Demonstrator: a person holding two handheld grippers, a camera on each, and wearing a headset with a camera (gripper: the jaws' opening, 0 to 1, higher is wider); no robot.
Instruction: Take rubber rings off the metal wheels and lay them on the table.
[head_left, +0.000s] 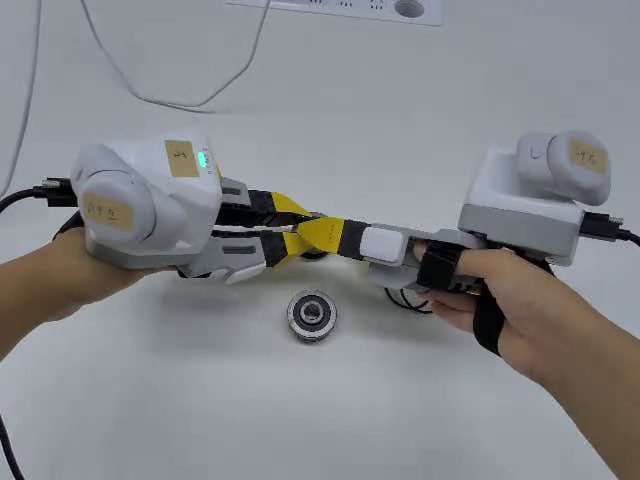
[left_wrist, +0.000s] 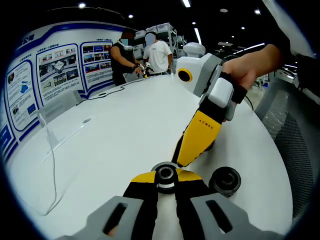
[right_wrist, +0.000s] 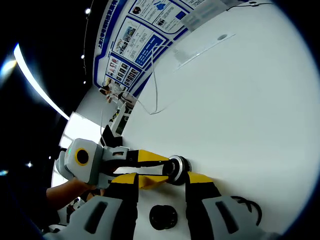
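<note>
Clamping 1 wheel (left_wrist: 166, 175), left tool (left_wrist: 166, 179) reaches between right tool's (right_wrist: 164, 181) jaws.

Overhead head view; opposed close gripper views, same wheel (left_wrist: 166, 176)

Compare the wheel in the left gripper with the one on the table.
The held wheel is clamped in the left gripper; the table wheel lies flat, untouched. The held wheel's rim looks bright metal; the table wheel's outer edge looks black. Both are round with centre holes.
</note>
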